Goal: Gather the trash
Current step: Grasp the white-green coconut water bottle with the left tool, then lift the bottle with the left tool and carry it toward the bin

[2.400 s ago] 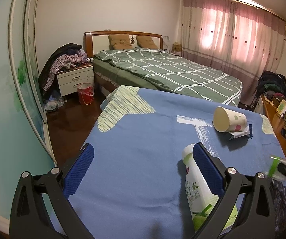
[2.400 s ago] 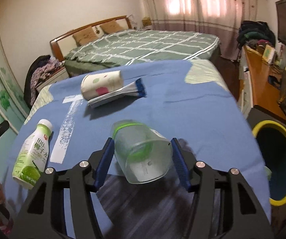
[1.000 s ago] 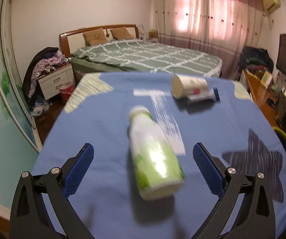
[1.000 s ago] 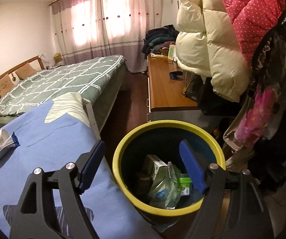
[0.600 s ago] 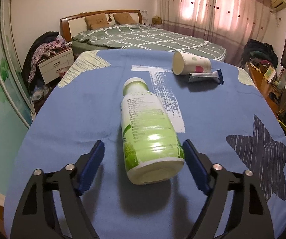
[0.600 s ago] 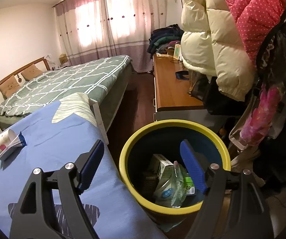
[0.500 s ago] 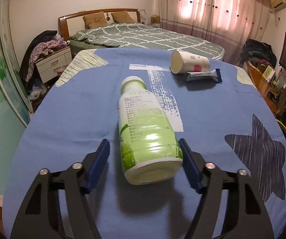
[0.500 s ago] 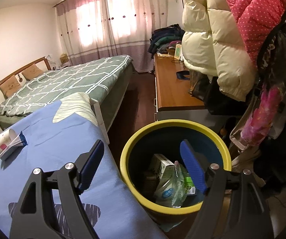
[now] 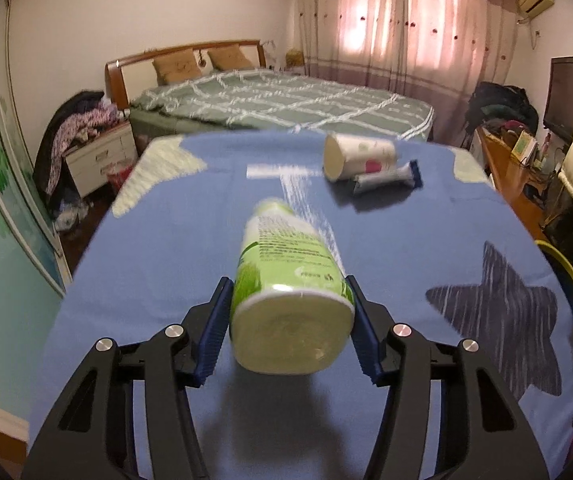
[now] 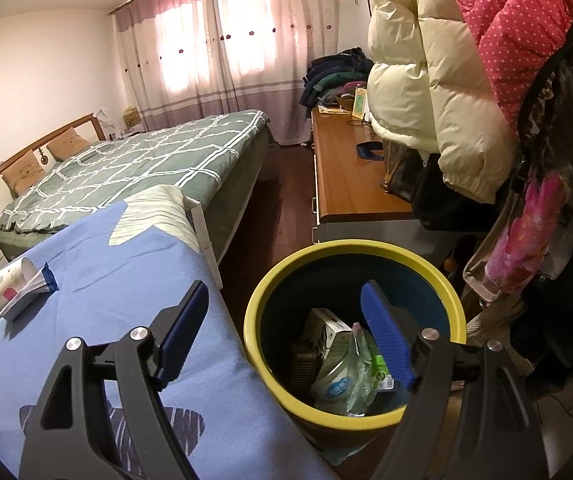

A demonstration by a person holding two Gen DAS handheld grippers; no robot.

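Closing left claw (image 9: 289,322) now squeezes the previously loose bottle (image 9: 286,280).

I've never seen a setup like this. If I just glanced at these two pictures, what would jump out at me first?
Probably the green-and-white bottle, big and close, pinched base-first by the closing left gripper above the blue cloth. Next, the yellow-rimmed bin beside that cloth, already holding wrappers and a carton, with the right gripper open over it. Farther back, a paper cup lies tipped against a blue-ended wrapper.
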